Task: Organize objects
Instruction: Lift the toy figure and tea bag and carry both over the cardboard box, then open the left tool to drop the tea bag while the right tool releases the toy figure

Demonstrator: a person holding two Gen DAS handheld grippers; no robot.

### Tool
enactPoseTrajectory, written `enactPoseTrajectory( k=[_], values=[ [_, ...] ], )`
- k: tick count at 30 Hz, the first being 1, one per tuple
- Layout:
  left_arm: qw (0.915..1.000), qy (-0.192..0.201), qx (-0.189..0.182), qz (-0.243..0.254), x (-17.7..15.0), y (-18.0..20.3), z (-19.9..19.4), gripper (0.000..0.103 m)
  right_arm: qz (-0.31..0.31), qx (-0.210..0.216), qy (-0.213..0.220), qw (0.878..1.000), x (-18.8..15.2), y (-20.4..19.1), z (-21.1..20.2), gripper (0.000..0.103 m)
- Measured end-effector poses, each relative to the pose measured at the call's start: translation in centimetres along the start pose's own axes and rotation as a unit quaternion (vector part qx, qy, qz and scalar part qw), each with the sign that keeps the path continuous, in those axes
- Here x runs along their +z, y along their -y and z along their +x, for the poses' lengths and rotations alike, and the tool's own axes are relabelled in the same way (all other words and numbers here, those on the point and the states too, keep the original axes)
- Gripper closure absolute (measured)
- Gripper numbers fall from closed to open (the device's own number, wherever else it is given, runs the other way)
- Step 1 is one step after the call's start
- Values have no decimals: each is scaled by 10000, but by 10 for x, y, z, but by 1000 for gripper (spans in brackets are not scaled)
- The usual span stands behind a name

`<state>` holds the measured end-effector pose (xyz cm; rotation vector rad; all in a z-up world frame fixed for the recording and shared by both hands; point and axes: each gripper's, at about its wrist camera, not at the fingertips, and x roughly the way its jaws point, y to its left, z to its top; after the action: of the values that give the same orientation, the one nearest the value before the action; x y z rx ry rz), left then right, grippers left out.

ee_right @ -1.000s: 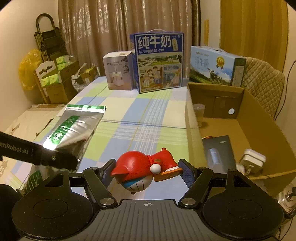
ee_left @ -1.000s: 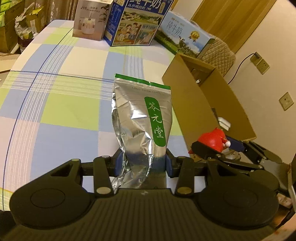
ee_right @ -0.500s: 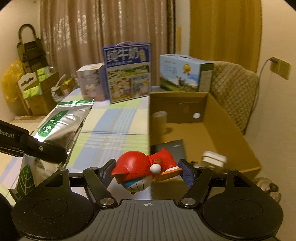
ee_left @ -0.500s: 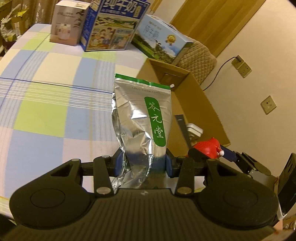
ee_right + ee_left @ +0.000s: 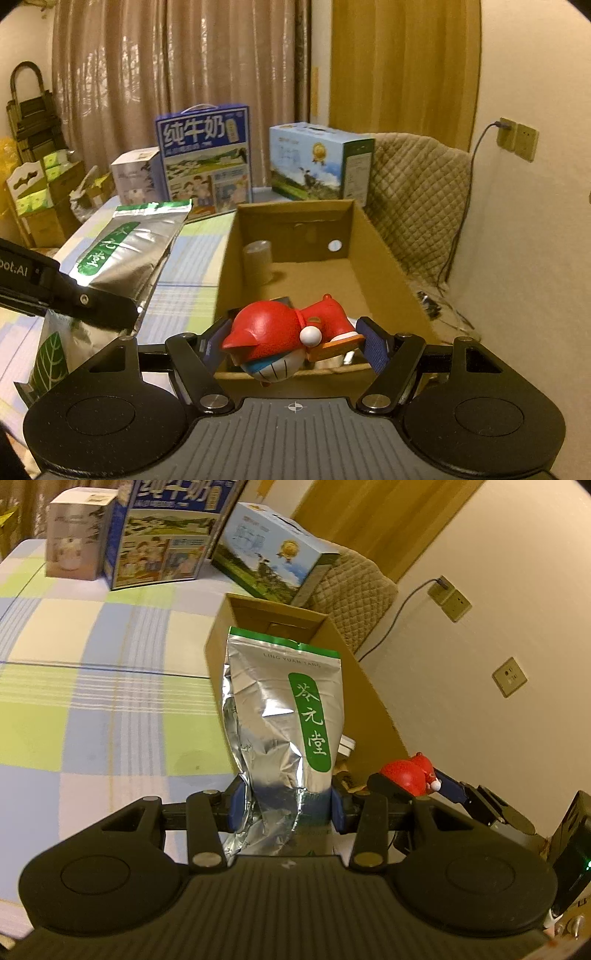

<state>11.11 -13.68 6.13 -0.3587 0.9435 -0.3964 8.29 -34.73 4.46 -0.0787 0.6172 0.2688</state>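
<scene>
My left gripper (image 5: 284,805) is shut on a silver foil tea pouch (image 5: 280,716) with a green label, held upright above the table beside the open cardboard box (image 5: 221,635). The pouch also shows in the right wrist view (image 5: 125,251). My right gripper (image 5: 291,347) is shut on a red cat figurine (image 5: 280,332), held over the near wall of the cardboard box (image 5: 384,266). The figurine also shows in the left wrist view (image 5: 406,775). Inside the box stand a brown roll (image 5: 257,256) and a dark flat item, mostly hidden.
A checked tablecloth (image 5: 92,701) covers the table. At the back stand a blue milk carton (image 5: 205,162), a white appliance box (image 5: 135,177) and a light-blue carton (image 5: 317,162). A quilted chair (image 5: 417,192) and a wall with sockets (image 5: 517,140) lie to the right.
Both grippers have moved right toward the cardboard box, each still holding its object. The figurine is now over the box's near wall, and the pouch is next to the box.
</scene>
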Motion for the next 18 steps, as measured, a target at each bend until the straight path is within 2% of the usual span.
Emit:
enactPoseTrajectory(
  k=[11, 18],
  values=[
    [9995, -53, -195, 228, 16, 30, 21, 64, 35, -174, 93, 9998, 15, 25, 5, 33],
    [9996, 12, -229, 162, 39, 35, 35, 64, 14, -240, 104, 9997, 27, 41, 17, 33]
  ],
)
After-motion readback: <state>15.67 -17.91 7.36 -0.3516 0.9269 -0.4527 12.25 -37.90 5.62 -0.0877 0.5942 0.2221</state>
